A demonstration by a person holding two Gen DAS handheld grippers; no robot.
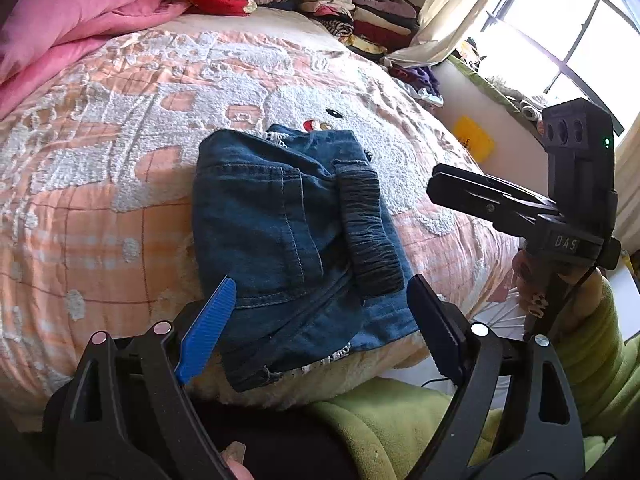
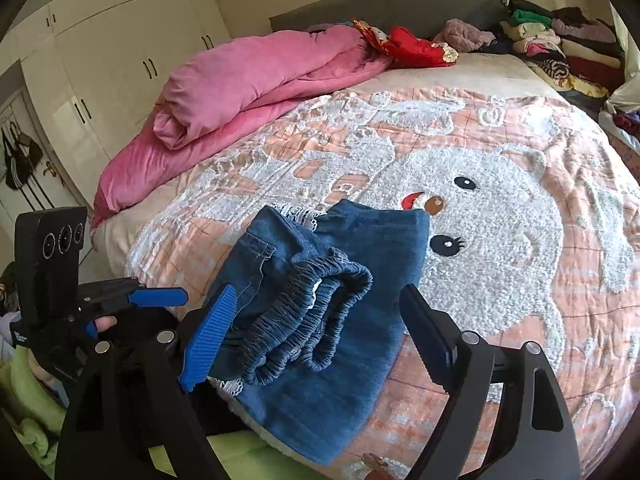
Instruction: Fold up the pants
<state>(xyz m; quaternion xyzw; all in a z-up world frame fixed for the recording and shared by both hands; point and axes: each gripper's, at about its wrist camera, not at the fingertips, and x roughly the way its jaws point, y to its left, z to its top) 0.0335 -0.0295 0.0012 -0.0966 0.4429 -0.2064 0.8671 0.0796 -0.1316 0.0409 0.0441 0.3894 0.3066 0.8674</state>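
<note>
The pants (image 1: pixel 288 240) — small blue denim ones with a dark elastic waistband (image 1: pixel 370 236) — lie folded into a compact bundle on the near part of the bed (image 1: pixel 100 220), on an orange-and-white bedspread with a fluffy white bear face (image 2: pixel 480 216). In the right wrist view the gathered waistband (image 2: pixel 312 320) sits doubled on top of the bundle, with a strip of white lace trim (image 2: pixel 232 386) peeking out at the near edge and another at the far edge.

The left gripper (image 1: pixel 320 336) hangs over the near end of the bundle with its jaws standing wide apart; the blue pad (image 1: pixel 208 328) and the black finger (image 1: pixel 436 332) flank the denim without pressing on it, so nothing is clamped. The right gripper (image 2: pixel 316 332) is likewise spread wide (its jaws bracket the waistband from above and to either side, but the pads are clear of the cloth). Each gripper also shows in the other's camera: the right gripper (image 1: pixel 460 188) off to the right of the pants in the left wrist view, and the left gripper (image 2: pixel 160 296) low at the left in the right wrist view.

Farther up the bed lie a rumpled pink quilt (image 2: pixel 248 80) and a red garment (image 2: pixel 416 48), and stacks of folded clothes (image 1: pixel 360 12) rest near the headboard. White wardrobe doors (image 2: pixel 112 52) line the wall beside the bed — a bright window (image 1: pixel 560 32) is on the other side. A light green sleeve (image 1: pixel 592 344) shows at the lower edge.
</note>
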